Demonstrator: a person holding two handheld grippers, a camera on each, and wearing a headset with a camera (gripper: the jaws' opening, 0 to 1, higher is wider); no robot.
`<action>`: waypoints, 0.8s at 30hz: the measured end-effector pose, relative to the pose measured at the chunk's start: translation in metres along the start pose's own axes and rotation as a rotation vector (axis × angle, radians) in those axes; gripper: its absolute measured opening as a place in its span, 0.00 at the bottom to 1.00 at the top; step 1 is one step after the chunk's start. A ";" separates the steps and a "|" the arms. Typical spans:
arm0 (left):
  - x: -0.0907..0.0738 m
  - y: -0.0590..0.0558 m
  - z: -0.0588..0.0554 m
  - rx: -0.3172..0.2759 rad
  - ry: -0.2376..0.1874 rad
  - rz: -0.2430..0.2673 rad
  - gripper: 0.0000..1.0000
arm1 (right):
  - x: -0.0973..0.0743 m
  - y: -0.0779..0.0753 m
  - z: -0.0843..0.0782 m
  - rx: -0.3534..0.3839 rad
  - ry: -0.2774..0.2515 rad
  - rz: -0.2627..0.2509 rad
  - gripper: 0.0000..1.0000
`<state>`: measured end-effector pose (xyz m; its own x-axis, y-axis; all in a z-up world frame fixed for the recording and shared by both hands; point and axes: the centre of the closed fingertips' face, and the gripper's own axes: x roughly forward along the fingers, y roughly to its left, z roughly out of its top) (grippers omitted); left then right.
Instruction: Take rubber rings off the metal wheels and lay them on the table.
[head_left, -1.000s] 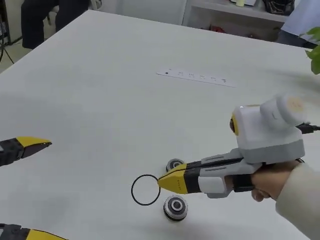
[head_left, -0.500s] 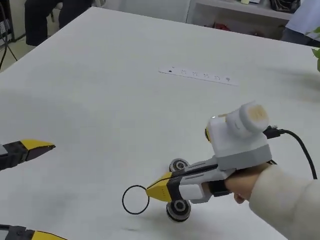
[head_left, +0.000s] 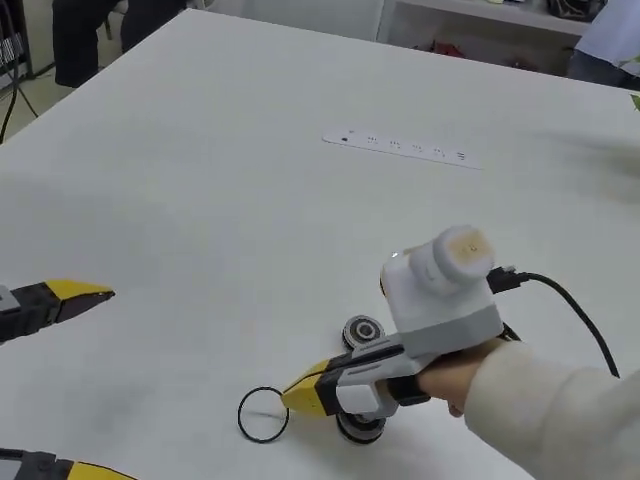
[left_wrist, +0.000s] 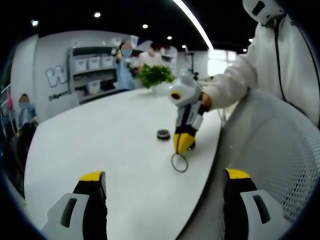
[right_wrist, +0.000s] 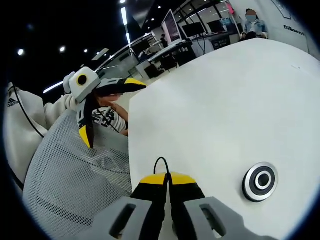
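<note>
Holds the right gripper (head_left: 292, 397) low over the white table (head_left: 200, 150), jaws squeezed together on the near edge of a thin black rubber ring (head_left: 263, 414). Shows the ring free of any wheel, its loop jutting out past the yellow tips toward the table's near edge (touching the surface or just above it, cannot tell which). Finds one metal wheel (head_left: 362, 331) lying flat on the table just beyond the gripper's body and apart from it, and a second wheel (head_left: 360, 428) partly hidden beneath that body, close behind the tips. Carries the left gripper (head_left: 100, 380) well apart on the left, jaws spread wide, with nothing between them and touching nothing. Has a white power strip (head_left: 403, 150) lying farther back on the table.
</note>
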<state>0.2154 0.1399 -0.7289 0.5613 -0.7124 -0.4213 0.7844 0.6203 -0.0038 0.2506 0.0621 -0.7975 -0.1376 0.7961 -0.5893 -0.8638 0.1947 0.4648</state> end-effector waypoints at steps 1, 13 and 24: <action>0.000 0.000 0.000 0.001 0.001 -0.001 0.99 | 0.000 -0.001 0.000 0.003 -0.001 -0.003 0.00; 0.000 0.000 0.002 0.004 0.010 -0.005 0.98 | 0.002 -0.007 -0.005 0.014 0.006 -0.024 0.00; 0.000 -0.001 0.002 0.010 0.011 -0.006 0.98 | -0.002 -0.008 -0.004 0.007 -0.004 -0.029 0.02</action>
<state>0.2153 0.1388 -0.7269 0.5537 -0.7125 -0.4309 0.7903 0.6127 0.0025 0.2555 0.0563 -0.8028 -0.1105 0.7924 -0.5999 -0.8639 0.2219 0.4522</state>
